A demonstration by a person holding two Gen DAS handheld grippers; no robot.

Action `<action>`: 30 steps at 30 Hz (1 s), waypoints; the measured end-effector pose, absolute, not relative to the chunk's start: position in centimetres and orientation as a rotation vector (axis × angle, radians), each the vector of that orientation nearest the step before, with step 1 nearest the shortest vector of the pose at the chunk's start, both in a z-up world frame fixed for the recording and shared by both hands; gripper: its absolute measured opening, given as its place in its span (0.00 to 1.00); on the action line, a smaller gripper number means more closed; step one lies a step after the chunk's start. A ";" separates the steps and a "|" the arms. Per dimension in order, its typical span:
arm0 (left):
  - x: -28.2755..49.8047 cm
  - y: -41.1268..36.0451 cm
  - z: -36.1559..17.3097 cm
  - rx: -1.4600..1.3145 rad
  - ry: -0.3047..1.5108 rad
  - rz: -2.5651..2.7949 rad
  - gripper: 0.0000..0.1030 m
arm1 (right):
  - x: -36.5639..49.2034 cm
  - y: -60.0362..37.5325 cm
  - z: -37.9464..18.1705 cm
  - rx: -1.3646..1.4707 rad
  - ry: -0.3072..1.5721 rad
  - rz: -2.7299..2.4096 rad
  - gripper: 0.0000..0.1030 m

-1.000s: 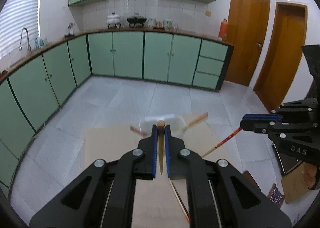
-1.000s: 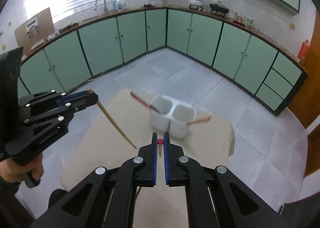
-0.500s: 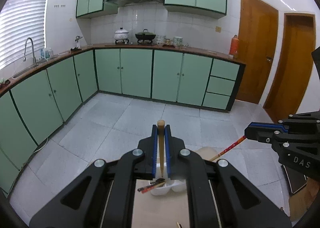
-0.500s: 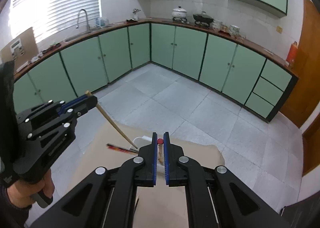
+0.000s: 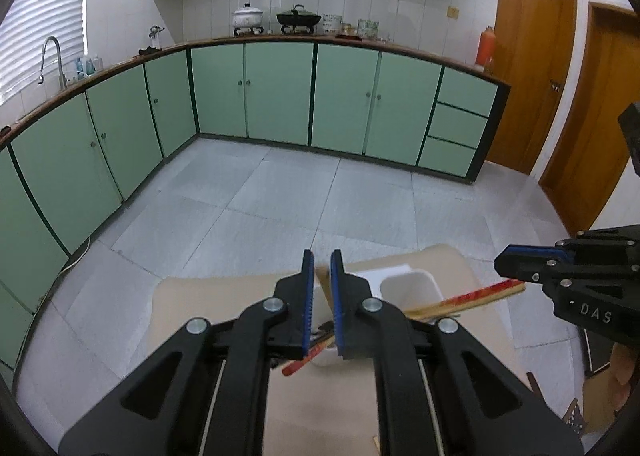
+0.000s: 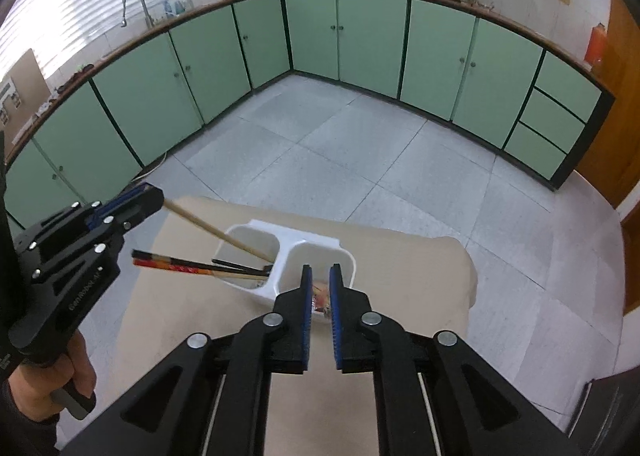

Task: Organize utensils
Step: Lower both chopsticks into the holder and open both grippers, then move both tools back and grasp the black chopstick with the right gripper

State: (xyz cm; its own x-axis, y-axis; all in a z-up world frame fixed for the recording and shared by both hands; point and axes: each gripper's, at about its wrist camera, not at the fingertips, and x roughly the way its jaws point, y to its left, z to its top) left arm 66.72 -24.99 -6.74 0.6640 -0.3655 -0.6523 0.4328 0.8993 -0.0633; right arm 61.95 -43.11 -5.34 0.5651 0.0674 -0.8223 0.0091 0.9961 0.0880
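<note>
Left wrist view: left gripper [image 5: 320,264], jaws opening, has dropped over the white holder [image 5: 408,284] since half a second ago; the wooden chopstick [image 5: 322,276] between its pads is no longer clamped. Right wrist view: right gripper [image 6: 319,282], jaws opening, has descended over the holder's near compartment, its red-tipped chopstick [image 6: 320,298] loose inside; the wooden chopstick slants into the compartment to the left.

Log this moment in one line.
phase: release | left tool: opening, wooden chopstick between jaws, tip in holder left cup | right tool: opening above right cup, red chopstick inside
</note>
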 end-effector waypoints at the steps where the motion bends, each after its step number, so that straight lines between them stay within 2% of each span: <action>1: 66.6 -24.8 -6.8 0.101 0.714 -0.452 0.13 | 61.6 -43.1 -5.3 0.081 0.965 0.035 0.10; 5: 65.1 -23.8 -5.8 0.090 0.680 -0.452 0.29 | 60.3 -42.9 -4.0 0.090 0.929 0.053 0.11; 7: 63.4 -23.2 -4.8 0.092 0.644 -0.460 0.33 | 59.1 -43.1 -3.2 0.091 0.904 0.060 0.11; 10: 59.5 -22.4 -3.7 0.115 0.575 -0.462 0.39 | 56.1 -42.5 -2.3 0.065 0.845 0.080 0.20; 11: 58.0 -22.0 -3.4 0.119 0.552 -0.462 0.46 | 54.4 -42.0 -2.2 0.045 0.816 0.091 0.22; 13: 53.8 -20.8 -3.1 0.124 0.496 -0.459 0.57 | 51.7 -41.0 -2.7 0.016 0.786 0.113 0.22; 17: 47.2 -18.8 -3.9 0.136 0.447 -0.436 0.70 | 45.0 -38.7 -6.1 -0.012 0.741 0.154 0.22; 25: 39.5 -15.4 -7.5 0.113 0.531 -0.424 0.74 | 33.5 -33.9 -17.0 -0.037 0.718 0.128 0.22; 30: 36.6 -13.6 -10.6 0.077 0.592 -0.391 0.82 | 28.9 -31.6 -22.4 -0.030 0.740 0.087 0.22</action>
